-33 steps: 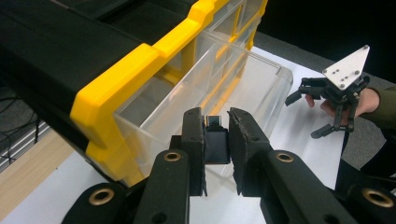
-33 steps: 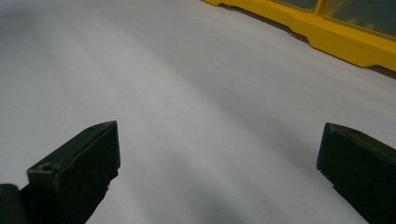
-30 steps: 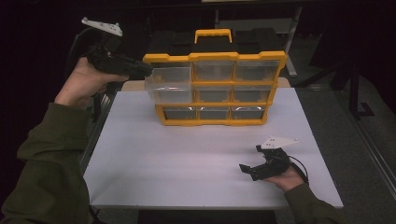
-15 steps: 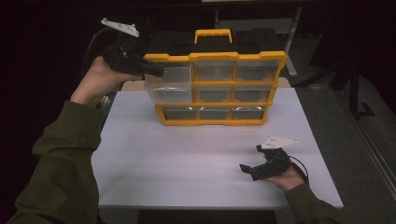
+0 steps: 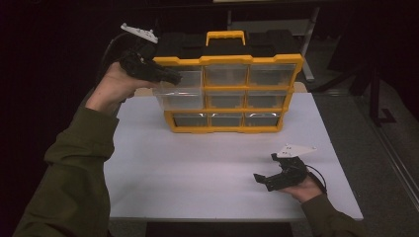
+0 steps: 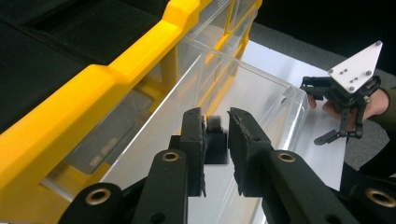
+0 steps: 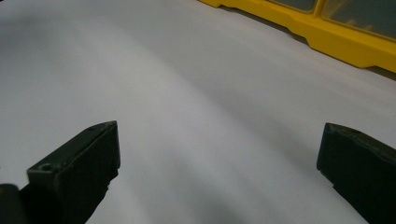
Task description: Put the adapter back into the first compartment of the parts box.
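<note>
The left claw (image 6: 215, 140) is clamped on a small dark block with a pale top (image 6: 215, 140) and holds it above the pulled-out clear drawer (image 6: 261, 93) of the yellow organizer (image 5: 227, 60), at about ten o'clock on the counter (image 5: 197, 163) in the high view. Over the last second the left hand (image 5: 111, 86) has carried this claw in from the far left edge toward the organizer and a little lower, so its tips now reach across the top-left corner of the yellow frame instead of hanging outside it. In the left gripper view the jaws stand close together with the block between the pads, and the open drawer lies directly beneath and beyond them. That suggests the carry is nearly over: the block looks placed for a drop into the drawer, which would call for parting the jaws and then pushing the drawer back in. The right claw (image 5: 271, 178) has not shifted; it rests in the right hand (image 5: 306, 188) at about four o'clock on the counter, jaws spread wide apart and empty over bare white surface, well away from the organizer, whose yellow base (image 7: 327, 37) crosses the top of the right gripper view.
</note>
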Action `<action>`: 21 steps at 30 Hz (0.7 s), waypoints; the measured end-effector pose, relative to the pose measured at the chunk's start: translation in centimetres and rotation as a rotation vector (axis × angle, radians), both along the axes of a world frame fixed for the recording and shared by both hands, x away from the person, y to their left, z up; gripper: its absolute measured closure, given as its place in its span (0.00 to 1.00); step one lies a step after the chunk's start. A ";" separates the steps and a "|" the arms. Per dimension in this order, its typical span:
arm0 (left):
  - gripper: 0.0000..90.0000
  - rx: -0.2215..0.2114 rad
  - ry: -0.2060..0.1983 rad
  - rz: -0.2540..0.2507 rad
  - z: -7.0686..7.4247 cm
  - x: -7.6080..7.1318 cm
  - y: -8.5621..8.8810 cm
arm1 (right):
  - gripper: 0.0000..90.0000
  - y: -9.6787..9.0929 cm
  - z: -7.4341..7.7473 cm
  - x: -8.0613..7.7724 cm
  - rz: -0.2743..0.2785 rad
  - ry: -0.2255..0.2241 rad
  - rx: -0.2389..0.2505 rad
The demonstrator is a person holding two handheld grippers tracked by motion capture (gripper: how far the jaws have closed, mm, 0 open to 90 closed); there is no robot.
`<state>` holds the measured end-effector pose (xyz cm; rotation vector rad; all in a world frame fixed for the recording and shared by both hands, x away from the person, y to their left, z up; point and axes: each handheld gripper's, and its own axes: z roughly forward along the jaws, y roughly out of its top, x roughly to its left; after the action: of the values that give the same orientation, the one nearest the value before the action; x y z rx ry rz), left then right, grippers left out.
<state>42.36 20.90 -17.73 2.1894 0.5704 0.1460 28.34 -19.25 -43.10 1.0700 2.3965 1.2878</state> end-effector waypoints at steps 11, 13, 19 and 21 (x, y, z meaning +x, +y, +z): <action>0.76 -0.030 -0.012 0.016 0.8 -0.5 1.5 | 0.00 0.0 0.0 0.0 -0.002 0.001 0.002; 0.74 -0.033 -0.018 0.025 1.0 -0.7 2.0 | 0.00 0.0 0.0 0.0 -0.002 0.002 0.001; 0.71 -0.039 -0.027 0.041 1.5 -1.3 3.5 | 0.00 0.0 0.0 0.0 -0.002 0.002 0.000; 0.70 -0.044 -0.027 0.047 1.7 -1.5 4.0 | 0.00 0.0 0.0 0.0 -0.001 0.001 -0.001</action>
<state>40.84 24.93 -16.07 2.1295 0.6046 0.1862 28.37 -19.24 -43.14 1.0724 2.3967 1.2853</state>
